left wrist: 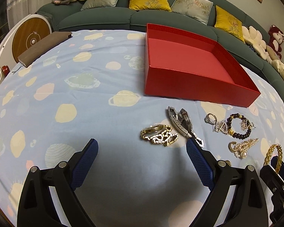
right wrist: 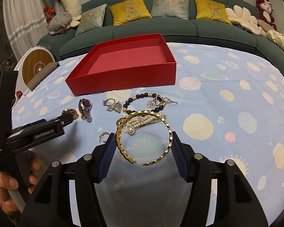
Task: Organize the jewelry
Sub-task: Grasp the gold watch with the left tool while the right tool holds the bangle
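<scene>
The right gripper (right wrist: 143,141) clamps the open gold chain-link bangle (right wrist: 142,132) – likely bound for the empty red cardboard box (right wrist: 123,75) at eleven o'clock – while the left gripper (left wrist: 142,145) hangs spread, holding nothing.

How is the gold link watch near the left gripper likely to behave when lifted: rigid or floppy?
The gold link watch lies crumpled in loose folds, so its band will probably sag and dangle. Its polished metal links look slippery, though the left gripper has textured pads. Being metal, it is likely heavy for its size.
</scene>
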Tool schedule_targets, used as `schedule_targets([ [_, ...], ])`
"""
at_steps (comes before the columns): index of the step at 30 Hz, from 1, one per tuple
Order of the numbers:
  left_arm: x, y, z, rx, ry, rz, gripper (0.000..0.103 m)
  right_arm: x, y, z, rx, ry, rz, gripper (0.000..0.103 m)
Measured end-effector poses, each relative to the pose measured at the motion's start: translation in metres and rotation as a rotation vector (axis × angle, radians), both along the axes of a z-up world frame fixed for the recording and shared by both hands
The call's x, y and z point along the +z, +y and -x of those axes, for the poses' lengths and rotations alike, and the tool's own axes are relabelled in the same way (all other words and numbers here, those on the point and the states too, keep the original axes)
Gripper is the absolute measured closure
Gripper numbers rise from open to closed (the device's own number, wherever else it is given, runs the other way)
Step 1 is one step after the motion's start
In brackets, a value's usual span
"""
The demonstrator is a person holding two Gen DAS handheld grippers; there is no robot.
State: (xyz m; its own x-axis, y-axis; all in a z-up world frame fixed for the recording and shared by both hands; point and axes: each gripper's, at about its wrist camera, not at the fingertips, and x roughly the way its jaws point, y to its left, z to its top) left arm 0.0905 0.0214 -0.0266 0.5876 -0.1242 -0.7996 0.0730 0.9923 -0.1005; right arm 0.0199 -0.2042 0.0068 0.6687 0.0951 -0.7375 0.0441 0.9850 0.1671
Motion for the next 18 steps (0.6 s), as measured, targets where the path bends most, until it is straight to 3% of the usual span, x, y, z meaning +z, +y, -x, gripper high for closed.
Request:
schedule_targets([
  [3,0.000,-0.002,-0.005,-0.032,-0.026,-0.001,0.015,0.003,0.002,0.003,0.014,-0.003,-0.009,0.047],
  [6,-0.006,-0.008,-0.009,-0.089,-0.016,-0.017,0.031,0.003,0.001,0.004,0.019,0.002,-0.014,0.047],
  [10,-0.009,-0.021,-0.004,-0.160,-0.037,-0.076,0.038,0.002,-0.003,0.004,0.011,0.009,-0.022,0.047],
  [12,-0.008,-0.026,0.000,-0.200,-0.043,-0.086,0.053,0.002,-0.005,0.003,0.006,0.009,-0.024,0.047],
  [14,-0.008,-0.029,0.004,-0.216,-0.049,-0.097,0.060,0.002,-0.006,0.003,0.003,0.010,-0.026,0.047],
  [18,-0.007,-0.028,0.007,-0.230,-0.054,-0.085,0.085,0.002,-0.003,0.002,0.008,0.014,-0.029,0.047],
])
